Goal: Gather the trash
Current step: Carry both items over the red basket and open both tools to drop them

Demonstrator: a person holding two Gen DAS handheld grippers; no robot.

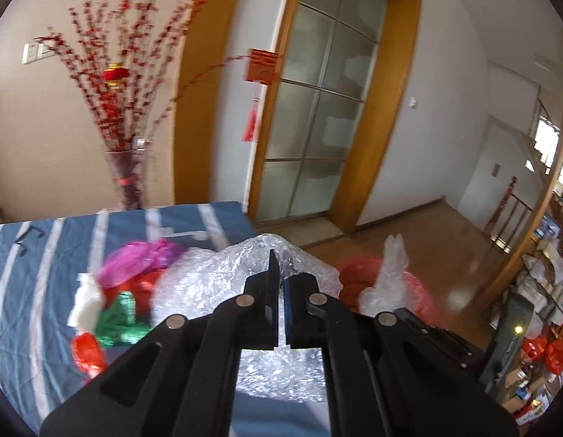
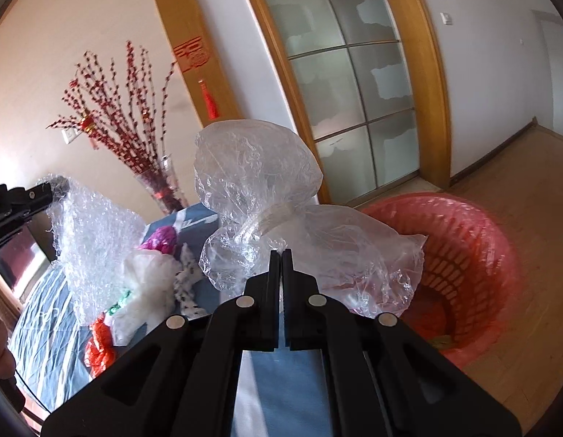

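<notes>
Both grippers carry trash toward the red basket (image 2: 474,255): left gripper (image 1: 277,284), jaws clamped on bubble wrap (image 1: 215,284); right gripper (image 2: 280,255), jaws pinching a clear plastic bag (image 2: 259,182). Next, each load likely needs positioning above the basket before release.

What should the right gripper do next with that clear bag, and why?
Probably carry it right, over the red basket, then open. The right gripper is shut on the clear plastic bag, which hangs above the blue striped cloth, short of the basket's mouth.
</notes>
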